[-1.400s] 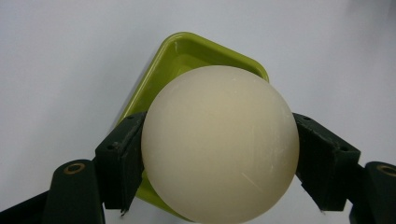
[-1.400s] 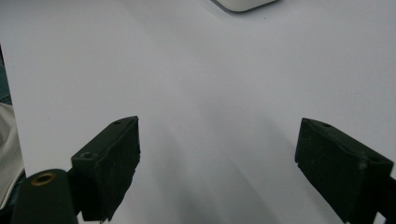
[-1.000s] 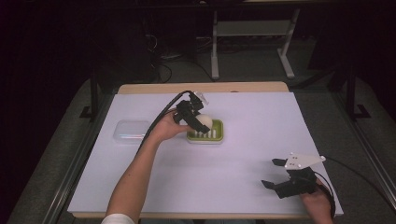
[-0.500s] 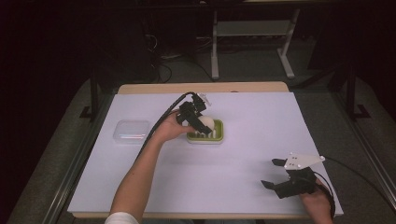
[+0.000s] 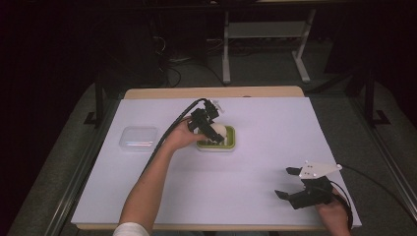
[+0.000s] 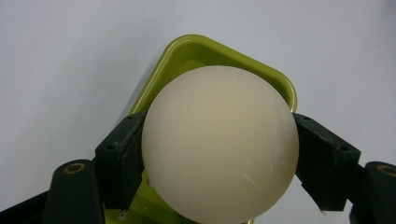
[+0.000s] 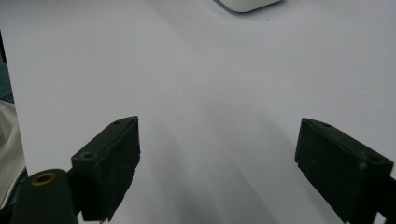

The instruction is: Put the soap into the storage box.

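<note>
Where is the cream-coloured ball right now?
The ball sits between the left gripper's jaws, over the green tray near the table's centre, with the clear lid farther left in the high view.

Bare white sheet (image 5: 236, 177) around green tray (image 5: 230, 143) and clear lid (image 5: 138, 137).

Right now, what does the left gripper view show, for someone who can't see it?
A cream-white ball fills the middle, squeezed between the left gripper's two black jaws. Beneath it sits a green tray on a white table.
</note>
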Action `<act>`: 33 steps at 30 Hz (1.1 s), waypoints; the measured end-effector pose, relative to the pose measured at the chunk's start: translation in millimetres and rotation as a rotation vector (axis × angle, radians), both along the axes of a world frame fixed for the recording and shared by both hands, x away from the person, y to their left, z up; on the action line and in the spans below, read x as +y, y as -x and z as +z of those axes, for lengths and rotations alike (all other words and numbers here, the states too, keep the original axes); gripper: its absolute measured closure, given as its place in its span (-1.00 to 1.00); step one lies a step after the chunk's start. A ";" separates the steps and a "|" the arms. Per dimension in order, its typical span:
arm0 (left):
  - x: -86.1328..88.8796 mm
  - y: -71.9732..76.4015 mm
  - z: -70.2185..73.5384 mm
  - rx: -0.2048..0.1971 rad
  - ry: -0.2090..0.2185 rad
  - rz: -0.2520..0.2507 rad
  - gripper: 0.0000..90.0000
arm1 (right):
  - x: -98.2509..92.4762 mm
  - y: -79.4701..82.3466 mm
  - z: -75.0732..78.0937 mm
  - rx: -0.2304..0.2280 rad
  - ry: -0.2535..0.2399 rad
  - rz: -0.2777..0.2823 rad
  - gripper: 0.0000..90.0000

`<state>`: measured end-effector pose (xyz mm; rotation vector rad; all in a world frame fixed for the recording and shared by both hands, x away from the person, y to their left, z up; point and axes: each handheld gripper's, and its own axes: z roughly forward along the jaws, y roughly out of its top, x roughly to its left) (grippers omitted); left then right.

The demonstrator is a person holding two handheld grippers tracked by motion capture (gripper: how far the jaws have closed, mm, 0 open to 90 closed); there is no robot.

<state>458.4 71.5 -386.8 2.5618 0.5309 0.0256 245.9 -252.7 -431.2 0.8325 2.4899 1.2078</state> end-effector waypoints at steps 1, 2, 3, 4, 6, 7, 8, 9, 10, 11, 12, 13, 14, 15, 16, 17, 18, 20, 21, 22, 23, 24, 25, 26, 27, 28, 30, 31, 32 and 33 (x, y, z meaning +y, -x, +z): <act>-0.1 -0.1 -0.6 0.002 0.001 0.002 -0.44 | 0.1 0.1 0.0 0.001 0.000 0.000 -0.70; -0.1 -0.6 -1.0 0.000 0.000 0.000 -0.44 | 0.1 0.0 0.0 0.000 0.000 0.000 -0.70; 0.0 -1.3 -1.5 0.001 -0.003 0.002 -0.44 | -0.1 -0.2 -0.2 -0.001 0.000 0.003 -0.70; 0.0 -1.6 -1.8 0.004 -0.004 0.003 -0.44 | -0.4 -0.4 -0.3 -0.004 0.002 0.002 -0.70; -0.4 -2.1 -3.3 0.006 0.002 0.009 -0.44 | -0.4 -0.3 -0.5 -0.003 0.002 0.002 -0.70; -0.8 -2.1 -4.0 0.004 0.000 0.010 -0.44 | -0.4 -0.3 -0.5 -0.002 0.002 0.002 -0.70; -1.3 -2.4 -4.6 0.005 -0.004 0.007 -0.44 | -0.4 -0.4 -0.6 -0.002 0.002 0.002 -0.70; -1.7 -2.7 -5.3 0.010 -0.008 0.003 -0.44 | -0.4 -0.4 -0.5 -0.002 0.002 0.003 -0.70; -2.1 -2.7 -5.7 0.011 -0.010 0.004 -0.44 | -0.5 -0.4 -0.3 -0.004 0.002 0.003 -0.70; -2.8 -2.8 -6.6 0.008 -0.010 0.007 -0.44 | -0.4 -0.4 -0.4 -0.004 0.000 0.004 -0.70; -2.9 -3.0 -7.0 0.008 -0.010 0.008 -0.44 | -0.4 -0.3 -0.4 -0.004 -0.001 0.005 -0.70; -3.0 -3.3 -7.5 0.008 -0.008 0.009 -0.44 | -0.4 -0.4 -0.3 -0.004 0.001 0.004 -0.70; -3.1 -3.6 -8.2 0.009 -0.008 0.009 -0.44 | -0.5 -0.4 -0.2 -0.003 0.004 0.006 -0.70; -3.3 -3.6 -8.6 0.011 -0.006 0.011 -0.44 | -0.5 -0.5 -0.3 -0.004 0.006 0.007 -0.70; -3.4 -3.8 -8.7 0.012 -0.011 0.008 -0.44 | -0.3 -0.4 -0.5 -0.004 0.004 0.006 -0.70; -3.6 -3.9 -9.0 0.011 -0.014 0.006 -0.44 | -0.4 -0.4 -0.4 -0.004 0.006 0.007 -0.70; -3.9 -3.8 -9.7 0.009 -0.014 0.007 -0.44 | -0.3 -0.4 -0.3 -0.004 0.006 0.007 -0.70; -3.8 -4.1 -10.3 0.005 -0.024 0.007 -0.44 | -0.1 -0.3 -0.2 -0.002 0.006 0.005 -0.70; -3.5 -4.4 -10.6 0.007 -0.025 0.011 -0.44 | 0.0 -0.4 -0.3 -0.002 0.007 0.005 -0.70; -3.3 -4.5 -11.1 0.008 -0.023 0.012 -0.44 | 0.3 -0.4 -0.4 -0.001 0.007 0.006 -0.70; -3.3 -4.7 -11.5 0.009 -0.023 0.013 -0.44 | 0.4 -0.5 -0.5 -0.002 0.008 0.009 -0.70; -3.3 -4.9 -11.4 0.008 -0.027 0.010 -0.44 | 0.9 -0.5 -0.7 -0.002 0.009 0.009 -0.70; -3.5 -4.8 -11.6 0.011 -0.028 0.009 -0.44 | 1.1 -0.6 -0.6 0.000 0.010 0.011 -0.70; -3.7 -4.8 -11.7 0.012 -0.027 0.008 -0.44 | 1.6 -0.5 -0.7 0.002 0.007 0.008 -0.70; -4.3 -4.6 -12.1 0.011 -0.027 0.008 -0.44 | 1.7 -0.6 -0.7 0.000 0.007 0.009 -0.70; -4.8 -4.3 -12.6 0.011 -0.024 0.012 -0.44 | 1.8 -0.7 -0.7 0.000 0.007 0.010 -0.70; -5.2 -4.6 -13.3 0.013 -0.028 0.009 -0.44 | 1.5 -0.8 -0.8 -0.001 0.008 0.010 -0.70; -5.3 -4.5 -14.0 0.015 -0.024 0.011 -0.44 | 1.6 -0.5 -0.7 0.003 0.006 0.007 -0.70; -5.3 -4.7 -14.2 0.015 -0.031 0.009 -0.44 | 1.4 -0.6 -0.8 0.002 0.007 0.009 -0.70; -5.2 -5.0 -14.6 0.011 -0.036 0.010 -0.44 | 1.3 -0.6 -0.8 0.002 0.006 0.008 -0.70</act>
